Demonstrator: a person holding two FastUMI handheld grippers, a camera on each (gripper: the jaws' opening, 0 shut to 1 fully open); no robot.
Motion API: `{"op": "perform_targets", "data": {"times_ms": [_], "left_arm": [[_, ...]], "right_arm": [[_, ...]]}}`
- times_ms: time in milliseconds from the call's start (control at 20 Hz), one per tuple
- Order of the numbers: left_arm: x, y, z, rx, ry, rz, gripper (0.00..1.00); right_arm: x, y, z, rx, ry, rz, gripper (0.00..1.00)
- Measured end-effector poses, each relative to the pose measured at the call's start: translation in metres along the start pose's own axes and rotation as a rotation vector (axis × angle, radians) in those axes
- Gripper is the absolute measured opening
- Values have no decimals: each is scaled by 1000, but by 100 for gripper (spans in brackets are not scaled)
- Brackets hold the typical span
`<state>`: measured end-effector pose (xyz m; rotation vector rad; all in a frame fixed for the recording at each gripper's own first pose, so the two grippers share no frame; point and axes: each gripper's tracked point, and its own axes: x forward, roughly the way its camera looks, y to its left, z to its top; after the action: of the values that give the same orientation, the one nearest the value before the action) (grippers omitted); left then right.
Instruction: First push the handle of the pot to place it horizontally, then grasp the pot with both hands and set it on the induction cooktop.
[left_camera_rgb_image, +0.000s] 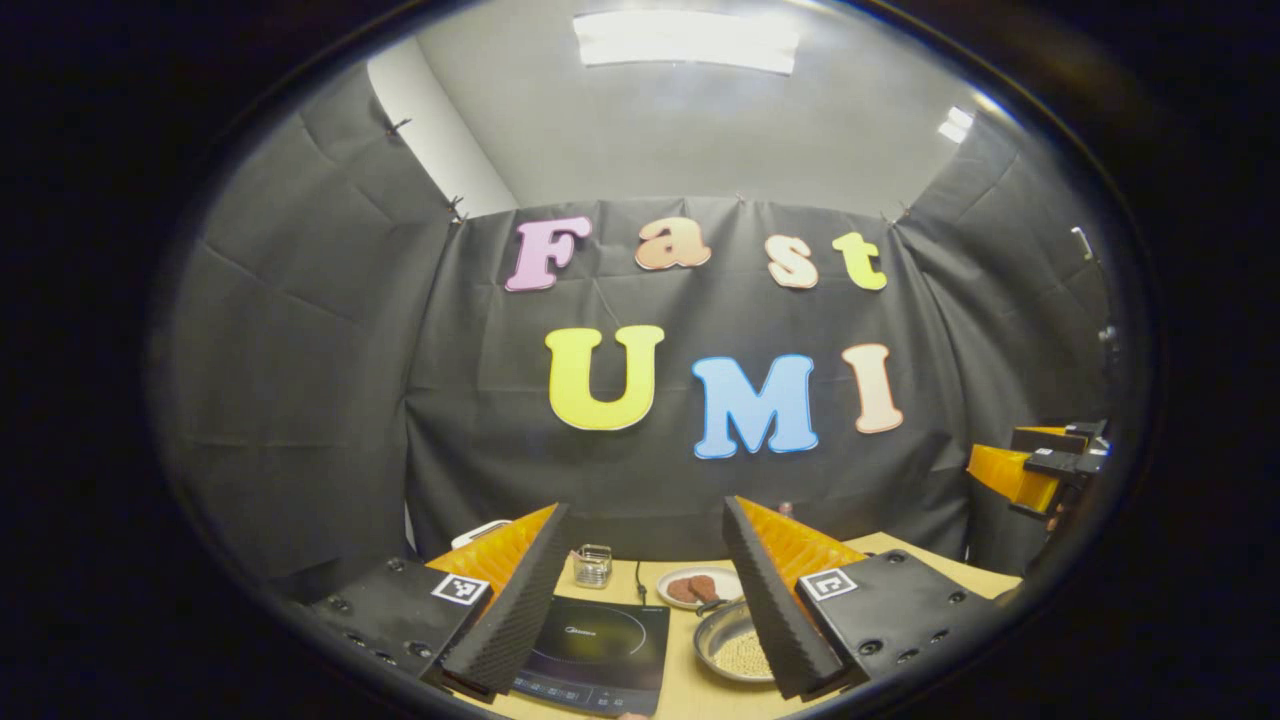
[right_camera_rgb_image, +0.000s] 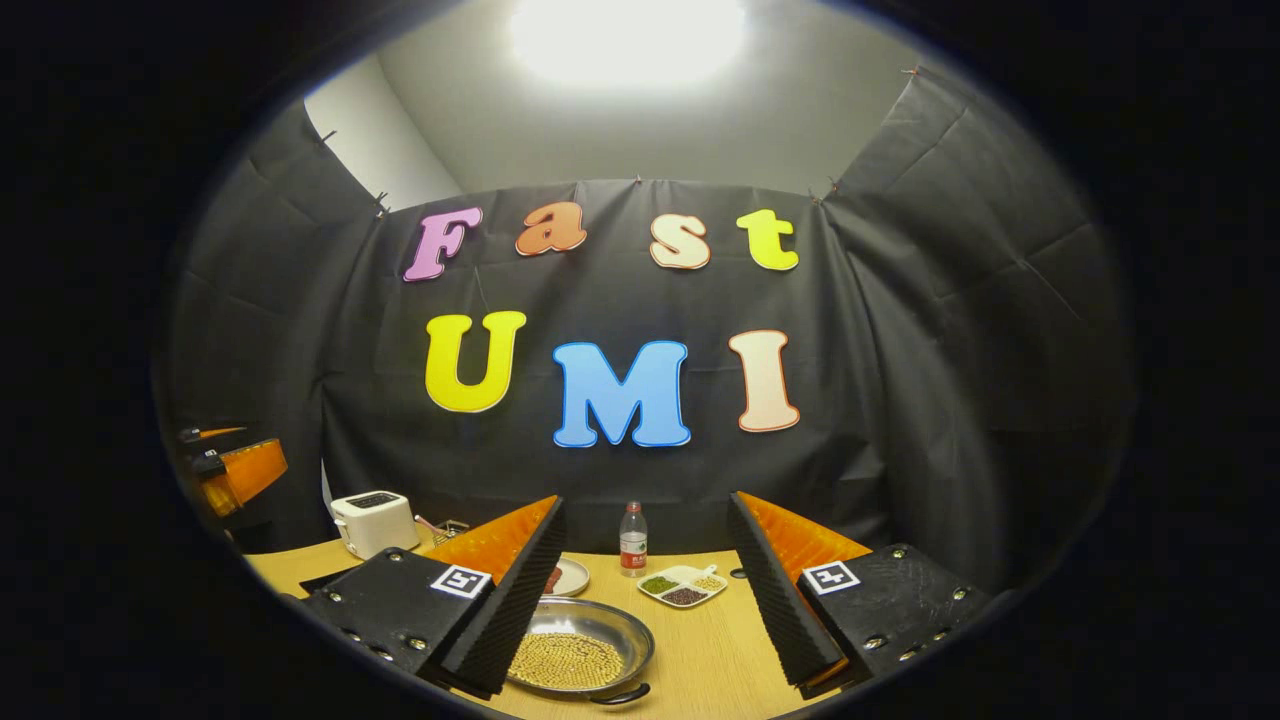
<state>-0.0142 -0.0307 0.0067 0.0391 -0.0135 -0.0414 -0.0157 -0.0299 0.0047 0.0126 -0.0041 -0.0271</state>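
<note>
Both grippers are held high above the table (right_camera_rgb_image: 720, 640), wide apart and clamped on nothing. This is judged a starting stance, with the push on the handle not yet made.

Left gripper (left_camera_rgb_image: 645, 600): fingers spread at the bottom of its view, framing the cooktop (left_camera_rgb_image: 595, 640) at lower centre, with the pot (left_camera_rgb_image: 735, 645) just right of it, partly hidden behind the right finger. The cooktop is bare, so the pot is still to be moved. A plate (left_camera_rgb_image: 700, 585) with brown pieces and a small glass (left_camera_rgb_image: 592, 565) are seen behind, toward the wall.

Right gripper (right_camera_rgb_image: 645, 600): fingers likewise spread at the bottom of its view. The pot (right_camera_rgb_image: 580, 650) lies at lower centre, holding pale grains. A dark handle (right_camera_rgb_image: 620, 694) is seen at its near rim, low in the frame; its angle cannot be read surely at the fisheye edge. A bottle (right_camera_rgb_image: 632, 540), a divided dish (right_camera_rgb_image: 682, 585) and, at left, a toaster (right_camera_rgb_image: 373, 520) are set well back, leaving the pot's path to the cooktop open.

The other gripper is caught at the frame edge of each view, right in the left view, left in the right.
</note>
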Motion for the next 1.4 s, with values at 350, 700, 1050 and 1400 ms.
{"op": "perform_targets", "data": {"times_ms": [350, 700, 1050, 1400], "left_arm": [[-3, -18, 5, 27, 1, 22, 97], [-7, -33, 9, 22, -1, 32, 97], [-7, -24, 16, 12, -10, 34, 100], [-17, -10, 10, 32, 6, 76, 97]], "right_arm": [[5, -5, -19, 2, 45, 54, 30], [12, -3, -18, -17, 28, 112, 6], [3, 47, -50, -35, 145, 313, 7], [-6, 81, -112, -57, 305, 443, 7]]}}
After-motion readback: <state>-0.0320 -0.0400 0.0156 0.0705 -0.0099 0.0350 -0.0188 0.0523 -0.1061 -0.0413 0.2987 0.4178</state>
